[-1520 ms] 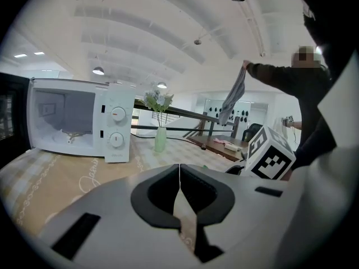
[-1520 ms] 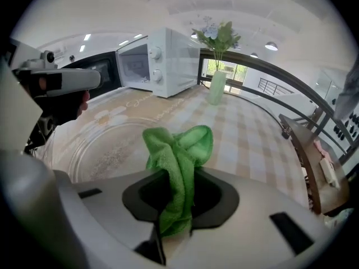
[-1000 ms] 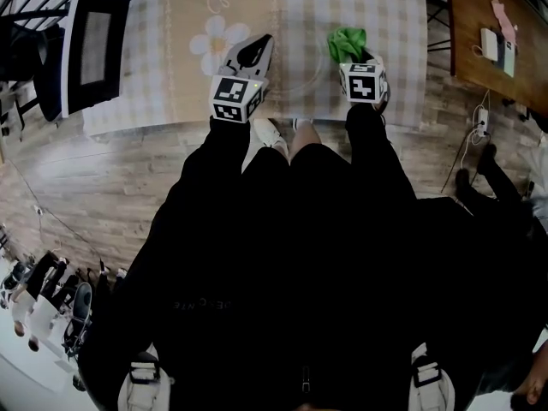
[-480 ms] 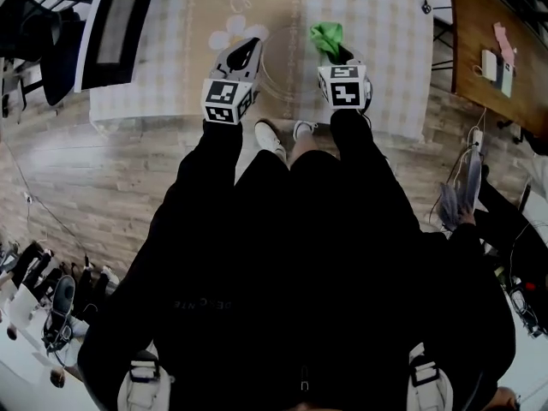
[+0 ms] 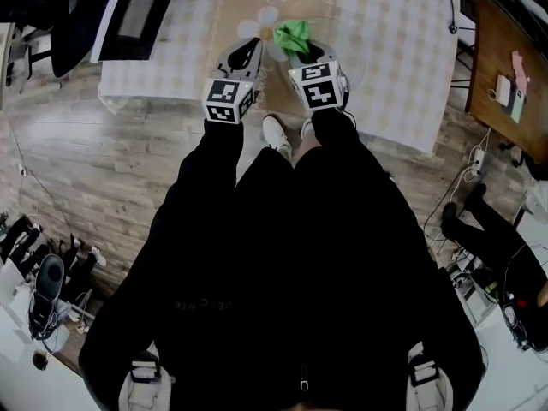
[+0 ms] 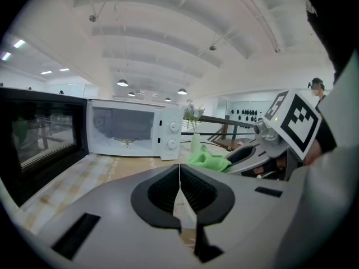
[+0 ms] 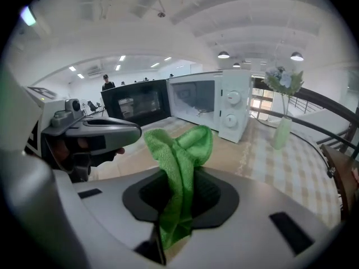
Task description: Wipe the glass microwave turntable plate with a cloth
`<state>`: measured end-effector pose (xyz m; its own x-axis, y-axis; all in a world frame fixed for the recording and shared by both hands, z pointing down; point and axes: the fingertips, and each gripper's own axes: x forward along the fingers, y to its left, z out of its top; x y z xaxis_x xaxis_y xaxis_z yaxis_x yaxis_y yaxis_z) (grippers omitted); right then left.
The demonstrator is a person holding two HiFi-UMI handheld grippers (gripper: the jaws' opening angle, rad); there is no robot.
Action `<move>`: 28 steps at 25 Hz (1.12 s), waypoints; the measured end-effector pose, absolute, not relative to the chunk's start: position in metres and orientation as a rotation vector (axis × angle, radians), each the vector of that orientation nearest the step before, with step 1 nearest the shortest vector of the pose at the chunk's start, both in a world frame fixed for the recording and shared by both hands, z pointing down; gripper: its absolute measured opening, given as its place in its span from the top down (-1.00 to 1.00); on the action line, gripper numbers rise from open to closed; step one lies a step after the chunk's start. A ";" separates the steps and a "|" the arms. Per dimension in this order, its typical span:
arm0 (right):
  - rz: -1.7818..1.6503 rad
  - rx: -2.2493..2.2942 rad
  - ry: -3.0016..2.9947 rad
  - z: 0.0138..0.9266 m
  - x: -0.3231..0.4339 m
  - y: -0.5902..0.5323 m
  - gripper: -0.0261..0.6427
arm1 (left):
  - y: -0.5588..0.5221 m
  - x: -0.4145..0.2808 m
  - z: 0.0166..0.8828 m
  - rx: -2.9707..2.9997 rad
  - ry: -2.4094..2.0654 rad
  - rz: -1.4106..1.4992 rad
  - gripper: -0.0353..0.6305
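My right gripper (image 7: 176, 179) is shut on a green cloth (image 7: 180, 148) that sticks up out of its jaws in a bunch. In the head view the green cloth (image 5: 291, 34) shows over the checked tablecloth (image 5: 390, 50), just ahead of my right gripper (image 5: 300, 51). My left gripper (image 5: 247, 51) hovers close on its left, over the table's front part. In its own view my left gripper (image 6: 180, 175) has its jaws together and I see nothing between them. I cannot make out the glass turntable plate in any view.
A white microwave (image 6: 134, 133) stands at the table's far left with its dark door (image 6: 39, 139) swung open. Beside it is a pale green vase with flowers (image 7: 282, 130). The table's front edge (image 5: 171, 92) is right under the grippers. A wooden desk (image 5: 514, 75) is at the right.
My right gripper has carried the cloth to the left, closer to the left gripper. The left gripper has hardly shifted. The head view has drifted, so the table sits higher in the picture.
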<state>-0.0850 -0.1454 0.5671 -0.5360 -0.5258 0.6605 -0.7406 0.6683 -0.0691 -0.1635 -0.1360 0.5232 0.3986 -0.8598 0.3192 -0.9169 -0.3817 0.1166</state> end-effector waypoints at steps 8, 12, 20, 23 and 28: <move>0.544 0.846 -2.250 0.612 -0.128 -0.123 0.65 | -0.119 -0.185 0.538 2.337 -1.573 0.317 0.83; 0.557 0.830 -2.184 0.640 -0.096 -0.119 0.65 | -0.111 -0.156 0.537 2.343 -1.566 0.334 0.83; 0.514 0.820 -2.151 0.652 -0.082 -0.122 0.64 | -0.108 -0.139 0.548 2.332 -1.537 0.351 0.83; 0.510 0.841 -2.129 0.656 -0.088 -0.125 0.65 | -0.114 -0.151 0.553 2.331 -1.524 0.350 0.83; 0.499 0.898 -2.102 0.643 -0.018 -0.125 0.65 | -0.116 -0.094 0.539 2.367 -1.486 0.352 0.83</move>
<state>-0.0184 -0.1246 0.6431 -0.4458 -0.4313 0.7844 -0.7379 0.6731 -0.0493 -0.0942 -0.1163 0.5386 0.4273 -0.8236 0.3730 -0.9034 -0.4054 0.1397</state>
